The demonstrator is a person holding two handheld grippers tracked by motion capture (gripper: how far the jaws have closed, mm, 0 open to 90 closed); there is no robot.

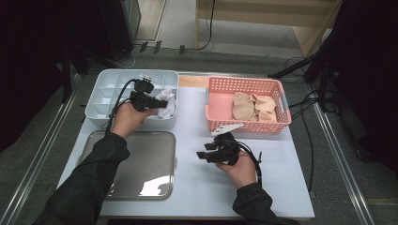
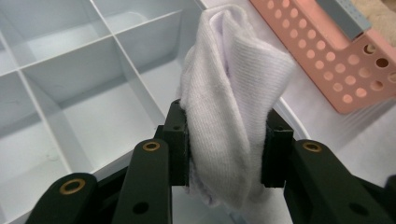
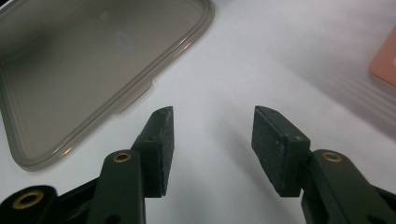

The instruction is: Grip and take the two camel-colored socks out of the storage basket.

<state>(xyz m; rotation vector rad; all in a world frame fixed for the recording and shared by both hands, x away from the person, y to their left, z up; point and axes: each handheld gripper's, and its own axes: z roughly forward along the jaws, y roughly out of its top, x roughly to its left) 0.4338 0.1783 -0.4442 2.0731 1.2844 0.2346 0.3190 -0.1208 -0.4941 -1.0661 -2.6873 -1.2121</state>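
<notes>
The white sock (image 2: 231,112), long axis roughly upright, was clamped mid-length in the left gripper (image 2: 226,144) over the organiser's (image 1: 105,91) right edge, wrist reaching forward, while the right gripper (image 3: 212,147) hovered with jaws apart above the table (image 3: 261,60) beside the tray (image 3: 70,70).

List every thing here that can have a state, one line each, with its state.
left gripper: shut on the white sock
white sock: bunched, held over the divided organiser
right gripper: open, holding nothing
divided organiser: visible compartments bare
pink basket: holds beige socks
beige socks: lying loose
tray: bare
</notes>
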